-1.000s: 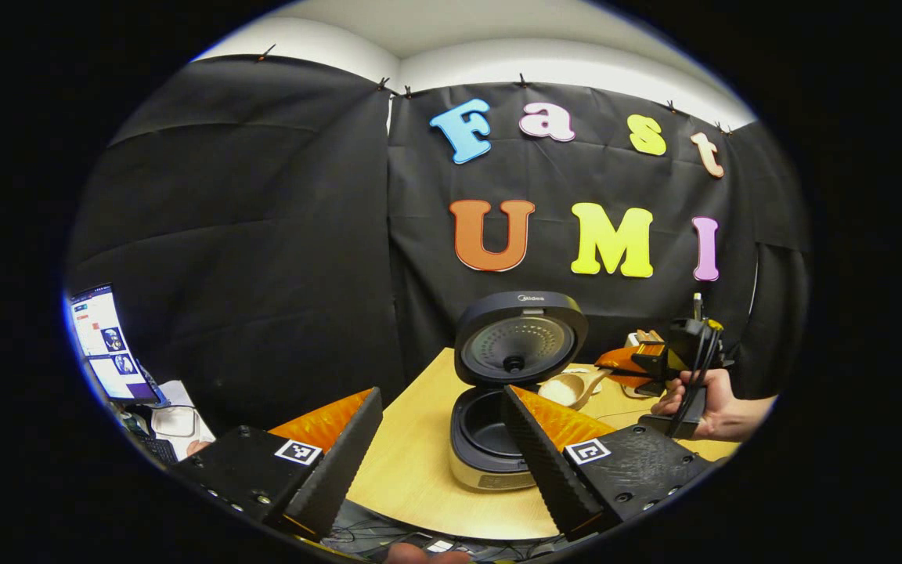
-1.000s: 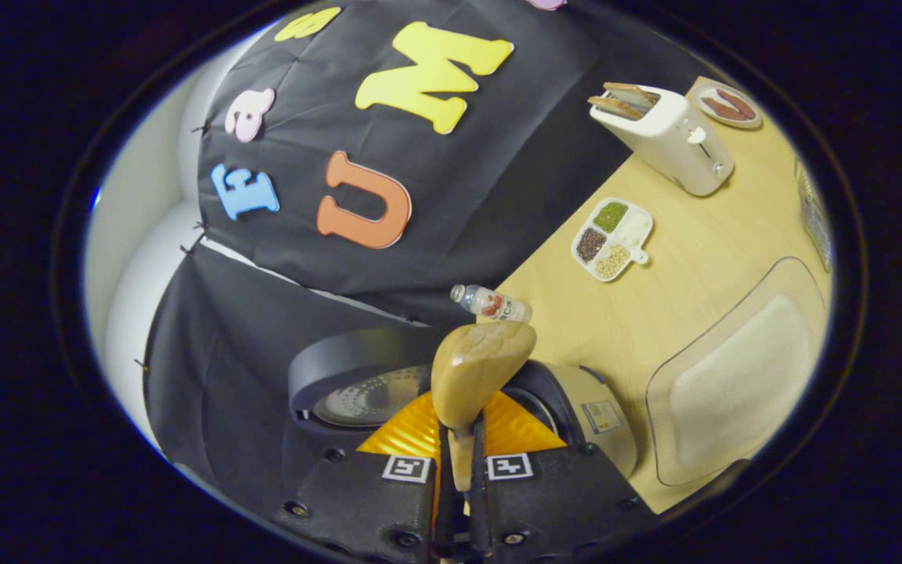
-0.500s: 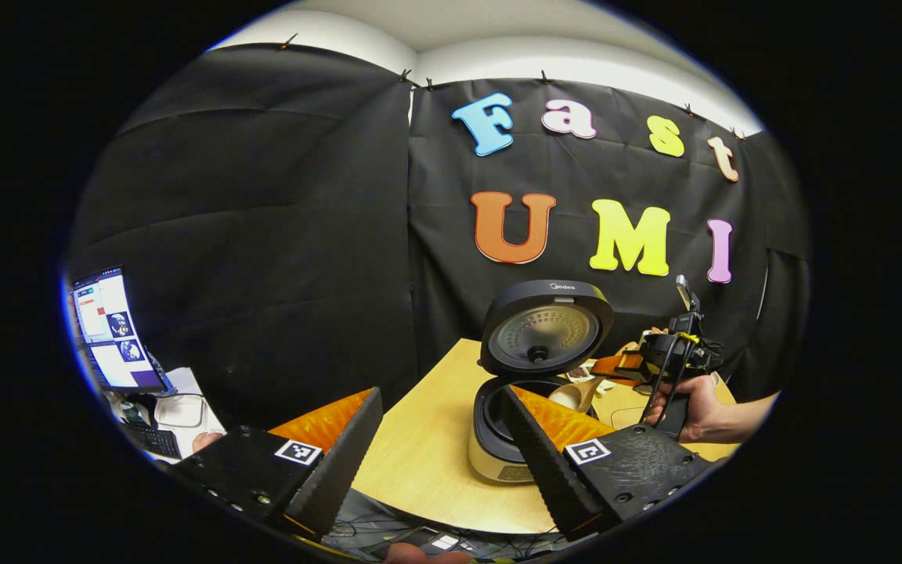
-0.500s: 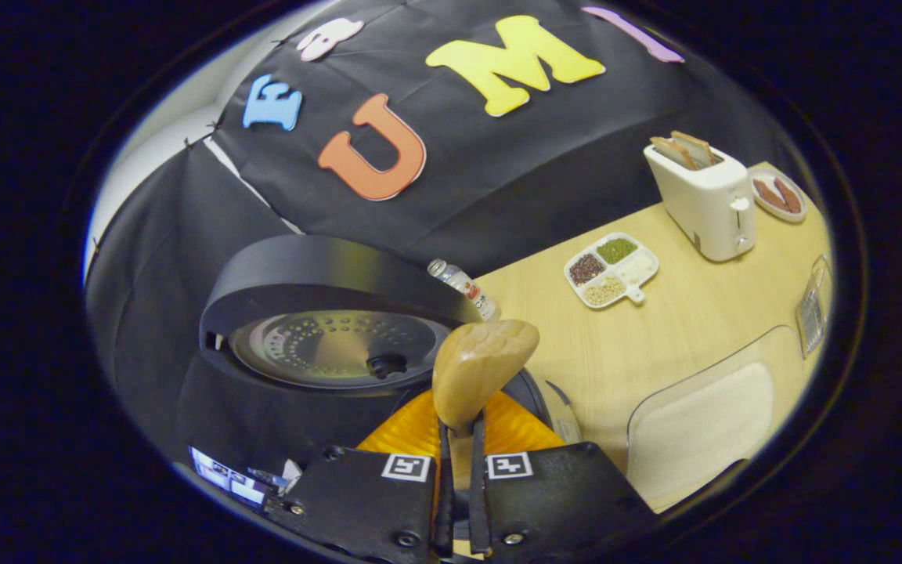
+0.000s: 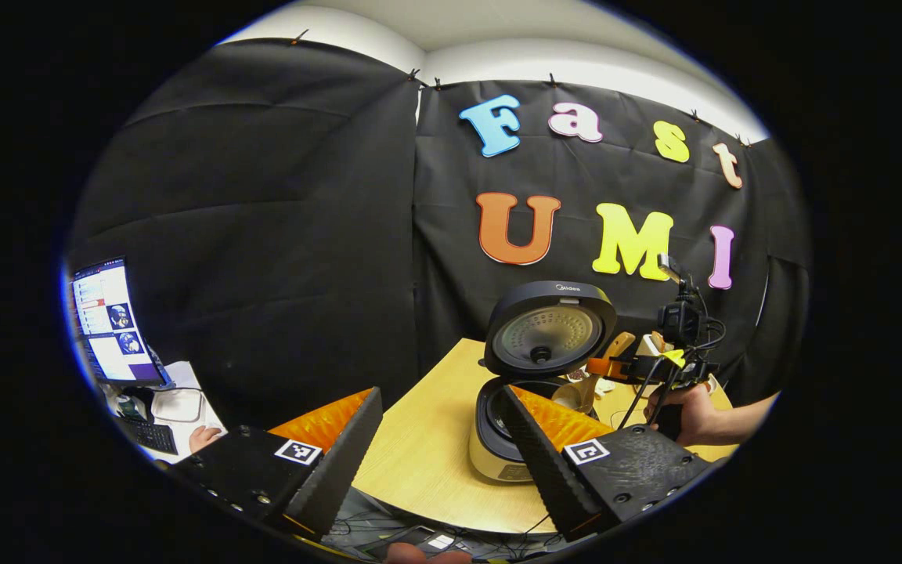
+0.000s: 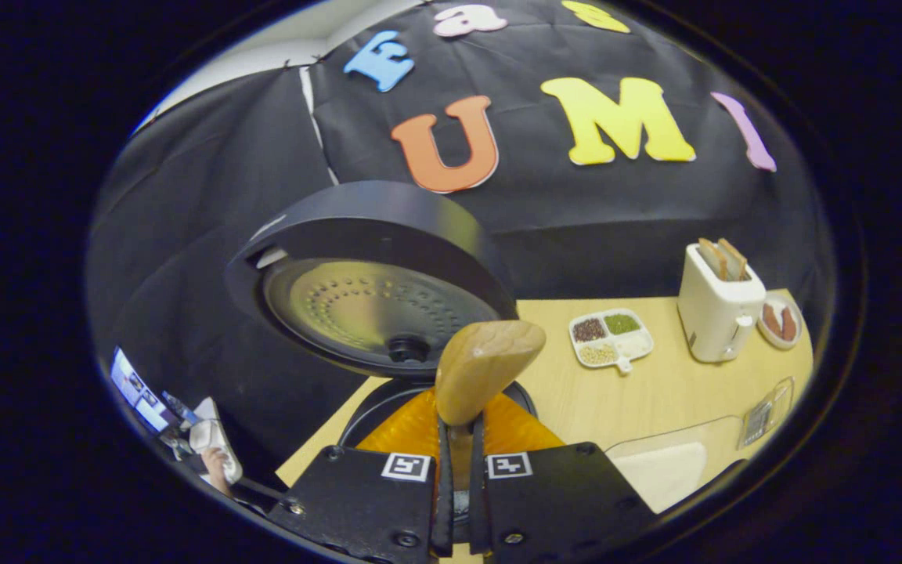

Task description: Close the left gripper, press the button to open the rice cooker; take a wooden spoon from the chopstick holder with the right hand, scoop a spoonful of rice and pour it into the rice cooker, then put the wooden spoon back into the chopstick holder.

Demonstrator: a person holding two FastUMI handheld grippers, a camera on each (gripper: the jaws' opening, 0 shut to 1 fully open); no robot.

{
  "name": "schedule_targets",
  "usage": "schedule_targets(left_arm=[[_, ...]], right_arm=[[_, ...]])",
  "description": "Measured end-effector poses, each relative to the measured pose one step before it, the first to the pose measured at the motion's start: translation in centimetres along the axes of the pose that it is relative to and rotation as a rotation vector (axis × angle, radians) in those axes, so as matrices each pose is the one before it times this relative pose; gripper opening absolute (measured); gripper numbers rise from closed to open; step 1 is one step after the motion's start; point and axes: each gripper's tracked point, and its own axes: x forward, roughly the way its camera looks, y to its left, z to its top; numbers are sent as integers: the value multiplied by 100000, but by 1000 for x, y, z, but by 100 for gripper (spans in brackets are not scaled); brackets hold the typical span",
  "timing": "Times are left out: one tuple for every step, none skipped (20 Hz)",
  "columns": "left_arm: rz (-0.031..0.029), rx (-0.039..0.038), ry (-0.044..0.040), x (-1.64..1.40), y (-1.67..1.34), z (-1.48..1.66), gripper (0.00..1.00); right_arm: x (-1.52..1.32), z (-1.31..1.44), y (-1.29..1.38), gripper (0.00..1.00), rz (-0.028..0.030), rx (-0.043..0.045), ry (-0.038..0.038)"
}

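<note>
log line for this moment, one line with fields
lid: open | right gripper: shut on wooden spoon, bowl over rice cooker pot | left gripper: open, holding nothing | spoon return: not yet done

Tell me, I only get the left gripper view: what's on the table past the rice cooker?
Observer: In the right gripper view a white toaster stands on the table, with bread slices sticking out of its top.
Operator: Anything to eat next to it?
Observer: A divided dish of beans sits between the rice cooker and the toaster.
Operator: Are the right tongs really holding the spoon?
Observer: Yes. The right tongs are shut on the handle of the wooden spoon, and its bowl points toward the open lid.
</note>
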Motion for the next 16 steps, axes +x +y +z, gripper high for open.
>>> schedule_targets(left_arm=[[-139, -505, 55, -25, 63, 8, 97], [-142, -404, -7, -43, 44, -62, 96], [-101, -263, 24, -41, 14, -40, 96], [-115, -110, -101, -53, 109, -5, 95], [-104, -102, -151, -36, 48, -27, 95], [-514, -101, -74, -86, -196, -54, 96], [-755, 35, -173, -81, -145, 38, 96], [-1100, 306, -862, -161, -107, 142, 95], [-674, 396, -497, -116, -105, 74, 95], [-546, 483, -441, -30, 76, -28, 95], [-367, 518, -333, -43, -85, 39, 95], [-263, 741, 18, 36, -95, -105, 95], [-610, 824, -313, 19, -140, 1, 95], [-594, 922, -113, -13, -179, 31, 95], [-380, 738, -347, -37, -146, 22, 95], [-398, 596, 126, -83, -187, 156, 95]], right_arm=[[-291, 294, 702, 13, 378, -4843, -1325], [-251, 353, 691, 13, 191, -4957, -1195], [-116, 176, 503, 13, 174, -5078, -1409], [-139, 321, 338, 13, -27, -5129, -1508], [-287, -369, 152, 13, -118, -4994, -1396], [-208, 217, 328, 13, -97, -4943, -1243], [-33, 36, 501, 13, 214, -4138, -715], [-74, 46, 471, 13, 66, -3845, -545], [-199, 71, 258, 13, -153, -3754, -640], [-97, 205, 215, 13, -247, -3720, -797], [-107, 120, 345, 13, 111, -2354, -524], [-78, -23, 358, 13, 544, -1128, 85], [134, -153, -45, 13, 443, -797, -110], [49, 24, -44, 13, -398, -1017, -386], [-28, 120, 4, 13, -575, -1289, -605], [-87, 59, 67, 13, -176, -860, -303]])
